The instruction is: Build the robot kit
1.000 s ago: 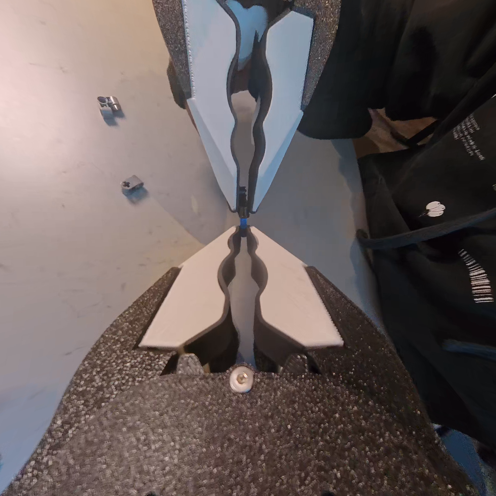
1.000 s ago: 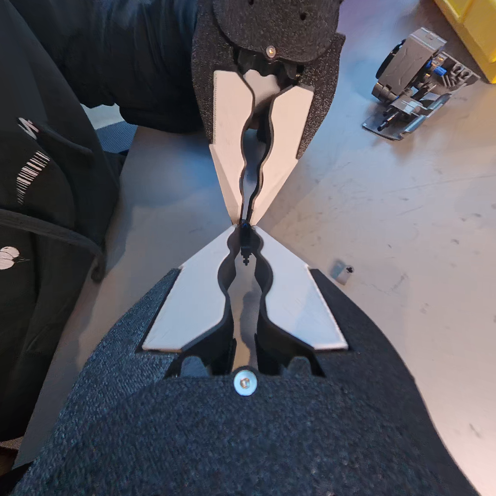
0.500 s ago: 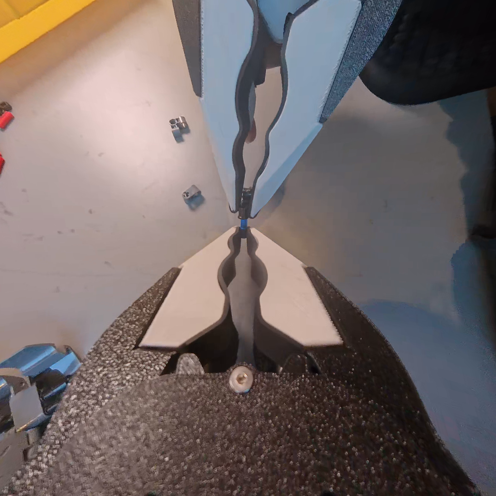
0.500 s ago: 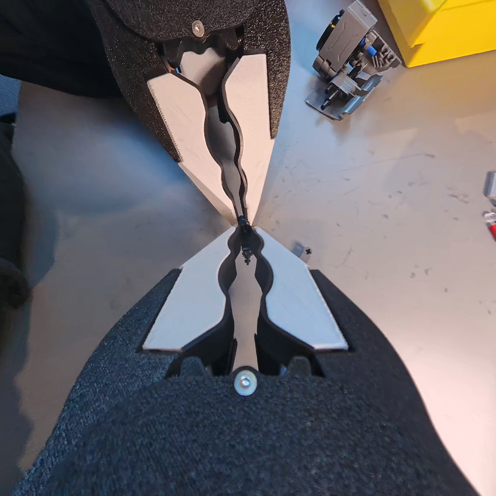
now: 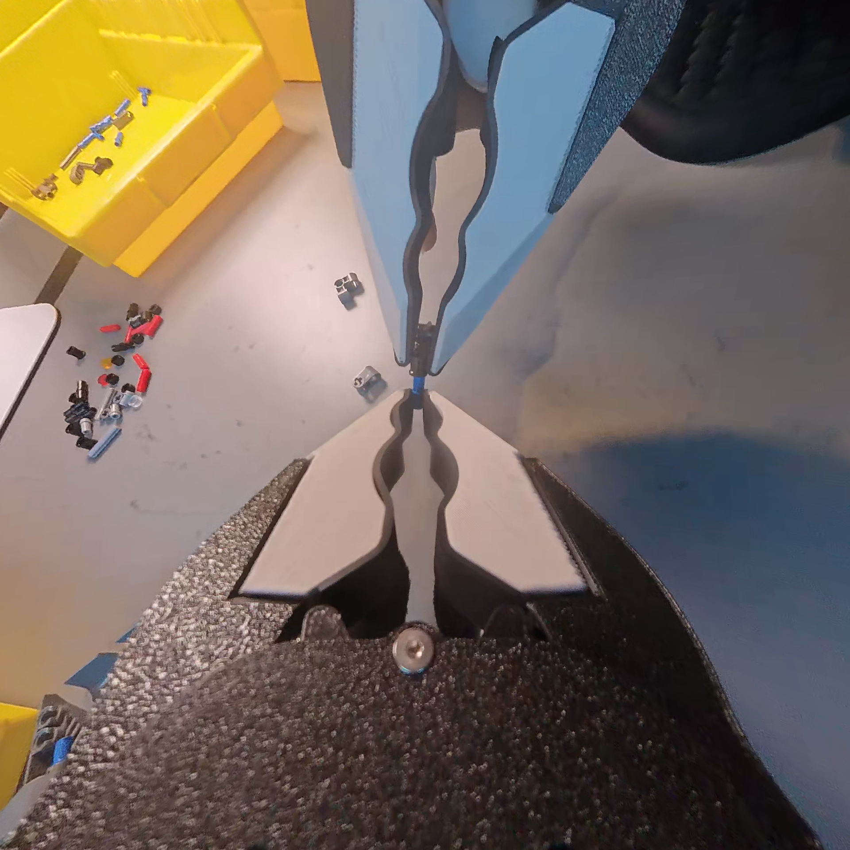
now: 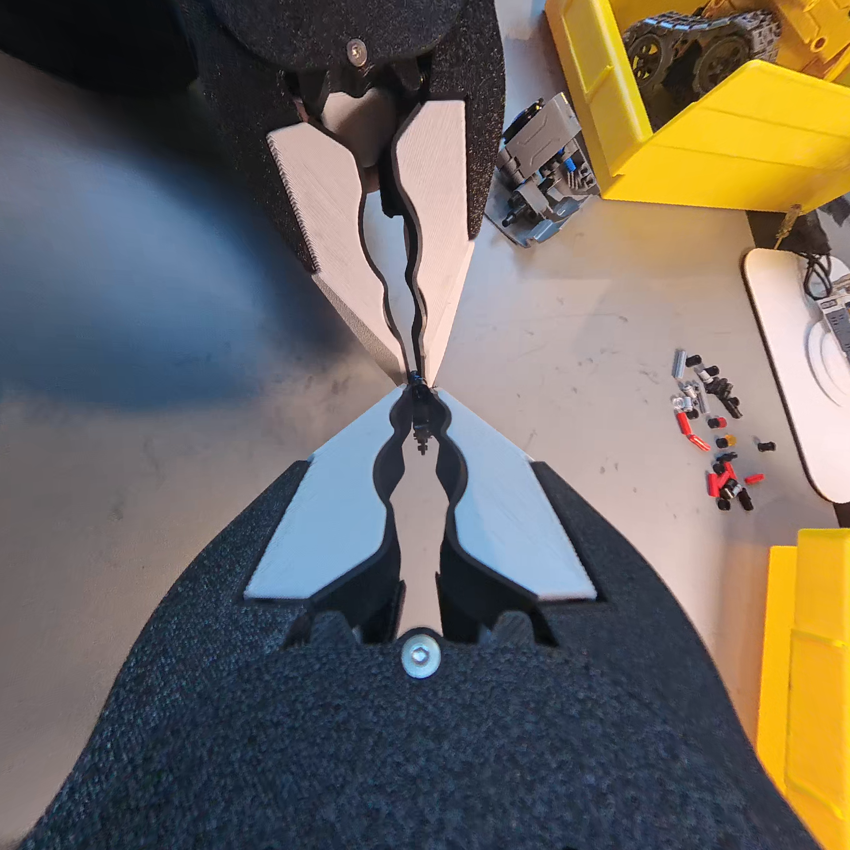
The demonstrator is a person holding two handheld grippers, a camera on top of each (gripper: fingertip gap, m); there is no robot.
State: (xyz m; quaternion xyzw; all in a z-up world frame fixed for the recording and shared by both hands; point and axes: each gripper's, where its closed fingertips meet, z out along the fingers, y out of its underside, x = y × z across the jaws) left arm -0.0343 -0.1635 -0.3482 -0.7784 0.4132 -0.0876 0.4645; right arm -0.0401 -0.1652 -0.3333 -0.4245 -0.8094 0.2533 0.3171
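Two handheld grippers meet tip to tip above a grey table (image 5: 239, 496), each clamped on one end of a tiny joined assembly. The left gripper (image 5: 416, 399) has its fingers pressed together on a small blue pin (image 5: 416, 385); the right gripper (image 6: 419, 394), facing it, has its fingers pinched on a small black connector (image 6: 421, 421), whose tail pokes back between the fingers in the right wrist view. Pin and connector sit in line and touching, held clear of the table surface.

Just beside the joined tips, on the table, lies a light grey connector piece (image 5: 367, 381); a darker grey one (image 5: 348, 287) rests a little farther from them. Well apart from the tips is a scatter of small red, black and grey parts (image 5: 110, 377), next to the rounded corner of a white board (image 5: 23, 354). Beyond that scatter stands a yellow bin (image 5: 152, 152) with a few small blue and grey pieces inside.

In the right wrist view, a grey brick-built module (image 6: 540, 170) sits behind the left gripper, against another yellow bin (image 6: 717, 147) holding a wheeled brick model (image 6: 690, 41). A dark sleeve (image 5: 754, 78) shows behind the right gripper.
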